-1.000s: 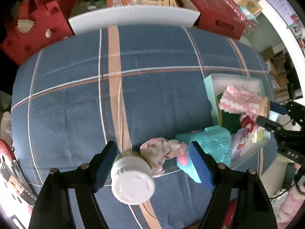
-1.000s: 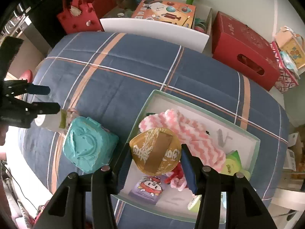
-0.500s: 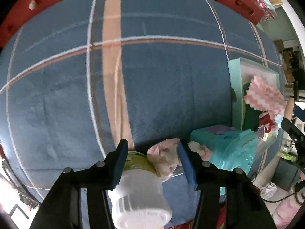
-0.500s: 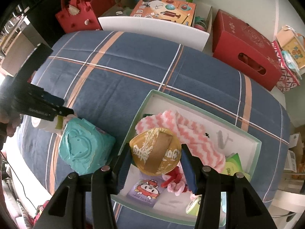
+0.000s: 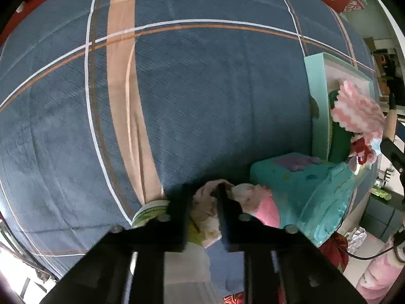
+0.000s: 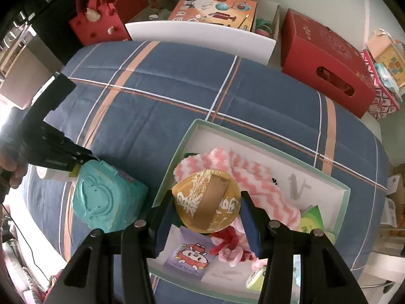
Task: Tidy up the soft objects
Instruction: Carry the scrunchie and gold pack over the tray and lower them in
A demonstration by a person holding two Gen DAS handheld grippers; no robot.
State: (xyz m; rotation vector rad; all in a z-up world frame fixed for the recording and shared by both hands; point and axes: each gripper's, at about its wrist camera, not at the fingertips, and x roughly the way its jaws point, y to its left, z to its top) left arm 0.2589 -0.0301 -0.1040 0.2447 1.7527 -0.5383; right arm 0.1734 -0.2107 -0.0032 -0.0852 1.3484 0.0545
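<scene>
My left gripper (image 5: 202,202) is shut on a crumpled pink cloth (image 5: 206,210) lying on the blue plaid bed between a white bottle (image 5: 149,211) and a teal plastic case (image 5: 303,190). My right gripper (image 6: 206,202) is shut on a round gold pouch (image 6: 206,200) and holds it above the mint-rimmed box (image 6: 253,130). A pink-and-white fuzzy sock (image 6: 253,174) lies in the box. The left gripper (image 6: 83,155) also shows in the right wrist view, beside the teal case (image 6: 106,200).
The box also holds a purple cartoon packet (image 6: 191,255), a red-pink fluffy item (image 6: 227,248) and green packets (image 6: 311,220). Red bags (image 6: 98,22), a toy box (image 6: 215,10) and a red carton (image 6: 326,58) stand beyond the bed's far edge.
My left gripper has moved down and forward and closed from wide open onto the pink cloth. The right gripper has stayed over the box with the gold pouch.
</scene>
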